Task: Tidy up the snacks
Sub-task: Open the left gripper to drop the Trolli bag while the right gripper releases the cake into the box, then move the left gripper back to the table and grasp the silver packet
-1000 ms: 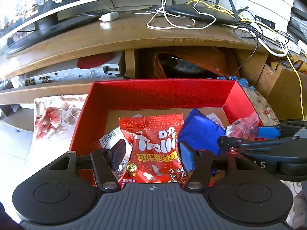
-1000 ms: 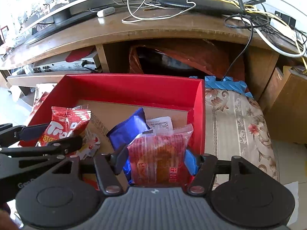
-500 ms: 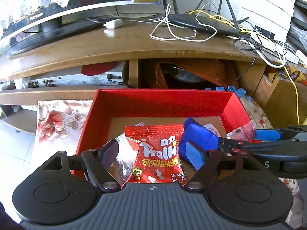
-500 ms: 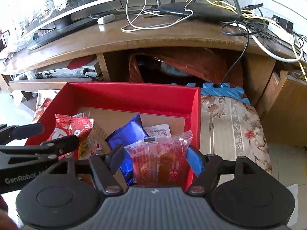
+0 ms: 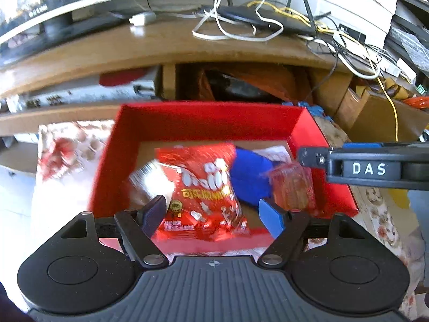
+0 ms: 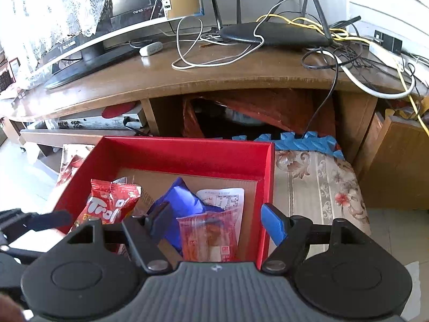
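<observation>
At the far left a floral cloth (image 5: 61, 161) covers the surface under the shallow red cardboard box (image 5: 203, 119), where the snacks already lie. Leftmost in it is a clear wrapper with a barcode (image 5: 150, 177), then a glossy red gummy packet with white lettering (image 5: 206, 185), a crumpled blue foil packet (image 5: 249, 177), and at the right wall a clear-wrapped reddish pastry (image 5: 292, 187). The left gripper (image 5: 211, 216) hangs above the gummy packet, its jaws narrowing slightly yet released, the pads clear of the film. The right gripper (image 6: 217, 221) hovers over the pastry and the blue packet, jaws also released and empty. One risk, as I judge it: slippery film could snag on a pad and be dragged out as a hand pulls away, or the light box could shift on the cloth if a finger (image 6: 273, 222) clips its right wall, which is close. The two tools also sit near each other and could collide. Beyond stands a curved wooden bench (image 6: 241, 75) carrying a television (image 6: 88, 40), a black router (image 6: 273, 36) and tangled cables, with blue foam mats (image 6: 308, 141) and a wooden cabinet (image 6: 396, 161) at the right.
</observation>
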A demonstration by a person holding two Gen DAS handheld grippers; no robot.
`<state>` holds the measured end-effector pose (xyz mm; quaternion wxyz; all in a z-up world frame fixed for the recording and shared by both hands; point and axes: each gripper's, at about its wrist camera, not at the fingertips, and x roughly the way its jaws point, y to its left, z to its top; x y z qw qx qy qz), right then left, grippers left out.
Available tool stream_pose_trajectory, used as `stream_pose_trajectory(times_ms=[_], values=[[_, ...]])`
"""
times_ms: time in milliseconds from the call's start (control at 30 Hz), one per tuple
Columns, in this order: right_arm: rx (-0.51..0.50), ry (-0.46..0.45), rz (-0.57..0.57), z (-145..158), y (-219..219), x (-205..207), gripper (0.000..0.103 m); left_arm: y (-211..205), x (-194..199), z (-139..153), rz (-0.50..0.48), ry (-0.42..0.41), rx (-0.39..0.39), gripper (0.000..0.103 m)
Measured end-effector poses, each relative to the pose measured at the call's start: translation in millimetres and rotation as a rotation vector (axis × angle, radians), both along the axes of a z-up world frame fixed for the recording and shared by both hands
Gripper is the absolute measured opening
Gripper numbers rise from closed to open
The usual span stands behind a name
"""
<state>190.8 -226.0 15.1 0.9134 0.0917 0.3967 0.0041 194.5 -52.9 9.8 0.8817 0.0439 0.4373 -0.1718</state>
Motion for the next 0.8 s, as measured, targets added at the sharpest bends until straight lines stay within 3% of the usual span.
stream_pose_trajectory(times_ms=[433, 800], values=[[0.007, 0.003, 0.001, 0.4, -1.9, -4.3, 0.069, -0.8, -0.4, 2.5, 0.012, -0.006, -0.028, 0.080], [-0.002, -0.001, 0.068, 8.4, 23.9, -29.6, 0.069, 20.4, -30.3, 14.4, 0.042, -0.037, -0.019, 0.081]])
